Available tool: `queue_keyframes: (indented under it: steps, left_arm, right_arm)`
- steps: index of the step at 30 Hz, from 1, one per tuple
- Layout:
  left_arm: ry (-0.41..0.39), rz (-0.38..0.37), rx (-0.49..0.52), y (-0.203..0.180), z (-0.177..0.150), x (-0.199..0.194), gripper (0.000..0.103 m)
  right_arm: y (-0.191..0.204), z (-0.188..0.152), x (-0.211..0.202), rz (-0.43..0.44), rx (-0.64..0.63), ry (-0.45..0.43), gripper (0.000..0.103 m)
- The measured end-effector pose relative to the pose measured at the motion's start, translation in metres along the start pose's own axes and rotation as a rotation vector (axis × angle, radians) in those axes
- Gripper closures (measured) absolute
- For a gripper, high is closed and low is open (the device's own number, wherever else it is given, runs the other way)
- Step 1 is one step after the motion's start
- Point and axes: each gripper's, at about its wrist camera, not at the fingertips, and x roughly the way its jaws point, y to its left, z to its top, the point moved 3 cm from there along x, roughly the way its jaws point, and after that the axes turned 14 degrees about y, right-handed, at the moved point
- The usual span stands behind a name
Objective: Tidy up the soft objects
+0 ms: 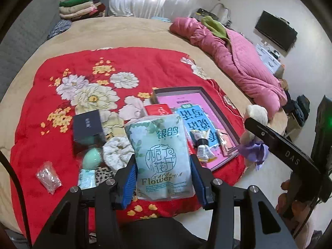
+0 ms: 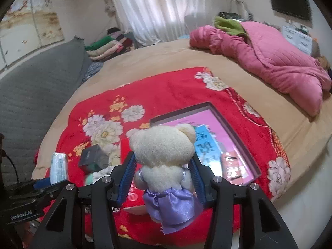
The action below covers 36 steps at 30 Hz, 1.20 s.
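Between your left gripper's fingers sits the tissue pack, clamped low; it could slump free. Your right gripper pinches the bear, whose slick dress may slip.

R claw clamped on cream teddy bear w/ purple dress, held above red floral blanket; shallow tray behind; pink quilt far right.

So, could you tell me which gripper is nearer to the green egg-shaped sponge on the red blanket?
Left. The left gripper, shut on the tissue pack, hangs just beside the green sponge. The right gripper, shut on the teddy bear, is farther off.
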Motion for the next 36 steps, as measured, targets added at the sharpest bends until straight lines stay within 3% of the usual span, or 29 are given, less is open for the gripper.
queue_keyframes:
  steps: [17, 28, 36]
  left_arm:
    - [0.107, -0.027, 0.150, -0.080, 0.035, 0.062, 0.055]
    - [0.199, -0.024, 0.186, -0.113, 0.068, 0.121, 0.055]
    - [0.283, -0.007, 0.169, -0.116, 0.081, 0.166, 0.055]
  right_arm:
    - [-0.069, 0.001, 0.008, -0.014, 0.118, -0.002, 0.050]
    - [-0.102, 0.006, 0.035, -0.022, 0.156, 0.037, 0.050]
    - [-0.119, 0.013, 0.054, -0.032, 0.167, 0.069, 0.050]
